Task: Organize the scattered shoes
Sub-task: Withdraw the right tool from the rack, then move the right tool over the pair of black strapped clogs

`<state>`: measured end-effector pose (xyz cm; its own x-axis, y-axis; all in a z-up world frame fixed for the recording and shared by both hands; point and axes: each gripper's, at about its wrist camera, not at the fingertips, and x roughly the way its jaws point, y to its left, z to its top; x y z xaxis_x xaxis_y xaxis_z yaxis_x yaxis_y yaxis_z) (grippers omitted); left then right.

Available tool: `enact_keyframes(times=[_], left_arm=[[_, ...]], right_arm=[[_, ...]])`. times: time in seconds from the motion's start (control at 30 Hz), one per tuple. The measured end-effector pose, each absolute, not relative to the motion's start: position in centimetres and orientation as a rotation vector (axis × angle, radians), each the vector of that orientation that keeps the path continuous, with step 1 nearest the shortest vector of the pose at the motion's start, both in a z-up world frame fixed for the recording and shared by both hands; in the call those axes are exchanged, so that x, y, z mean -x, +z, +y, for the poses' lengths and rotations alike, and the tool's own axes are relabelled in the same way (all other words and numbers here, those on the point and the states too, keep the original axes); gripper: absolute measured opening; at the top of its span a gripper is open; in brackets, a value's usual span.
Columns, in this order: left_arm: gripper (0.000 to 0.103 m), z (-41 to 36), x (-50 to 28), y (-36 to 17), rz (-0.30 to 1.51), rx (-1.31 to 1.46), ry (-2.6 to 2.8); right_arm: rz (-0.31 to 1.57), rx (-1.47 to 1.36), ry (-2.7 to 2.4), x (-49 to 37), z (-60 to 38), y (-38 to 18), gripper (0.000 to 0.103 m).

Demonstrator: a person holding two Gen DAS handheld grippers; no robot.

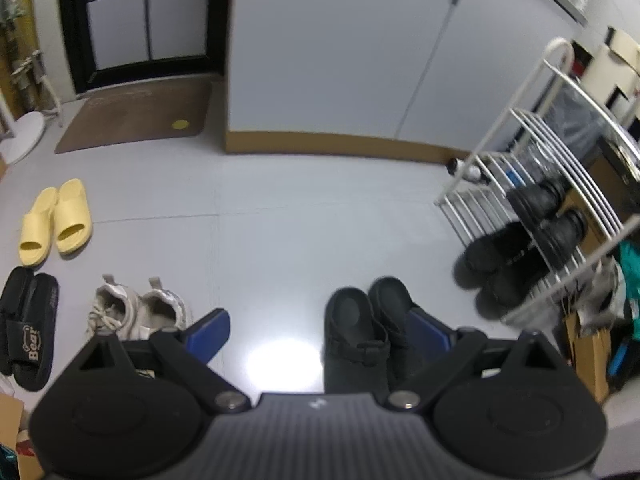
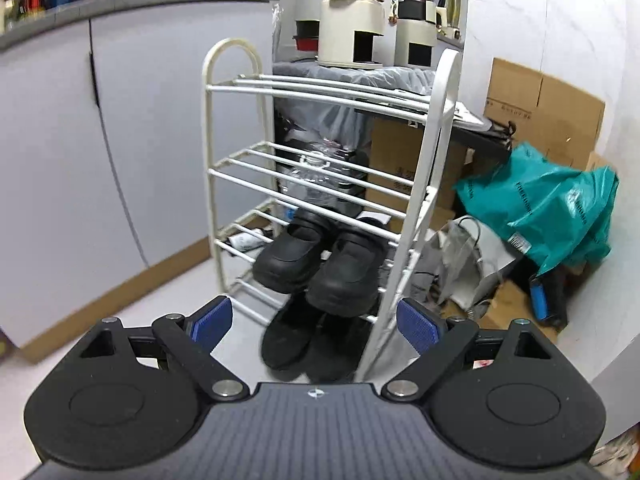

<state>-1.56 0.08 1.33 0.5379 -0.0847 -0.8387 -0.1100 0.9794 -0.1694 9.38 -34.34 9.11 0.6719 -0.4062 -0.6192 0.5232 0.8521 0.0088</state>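
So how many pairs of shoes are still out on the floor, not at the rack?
4: yellow slides far left, black Bear sandals nearer left, beige sneakers beside them, black clogs centre. More may lie outside the view.

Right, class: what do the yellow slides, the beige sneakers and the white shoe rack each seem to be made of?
Yellow slides: likely moulded foam or rubber, matte, one smooth seamless piece.
Beige sneakers: apparently knit or woven fabric, soft and wrinkled, with laces.
White shoe rack: seemingly painted metal tubing, possibly plastic; thin round bars with a slight sheen.
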Motion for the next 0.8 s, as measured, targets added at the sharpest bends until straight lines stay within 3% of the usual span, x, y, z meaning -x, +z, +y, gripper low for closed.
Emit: enact_keyframes(times=[0.23, 0.33, 0.5, 0.8], left_arm=[[0.097, 2.0, 2.1, 1.3, 1.005, 0.191, 0.062], [0.097, 2.8, 2.4, 1.2, 1.005, 0.182, 0.082], [0.097, 4.5, 3.4, 1.2, 1.005, 0.182, 0.116], [0.097, 8.7, 5.6, 0.1, 1.052, 0.185, 0.188]], right_arm=[[0.663, -0.183, -0.453, -7.3, -33.5, 9.1, 0.093], [0.666, -0.149, -0.401, -6.9, -33.2, 9.1, 0.1], [0.665, -0.096, -0.35, -6.6, -32.8, 8.9, 0.102], [0.815, -0.089, -0.154, -7.5, -30.9, 7.4, 0.103]])
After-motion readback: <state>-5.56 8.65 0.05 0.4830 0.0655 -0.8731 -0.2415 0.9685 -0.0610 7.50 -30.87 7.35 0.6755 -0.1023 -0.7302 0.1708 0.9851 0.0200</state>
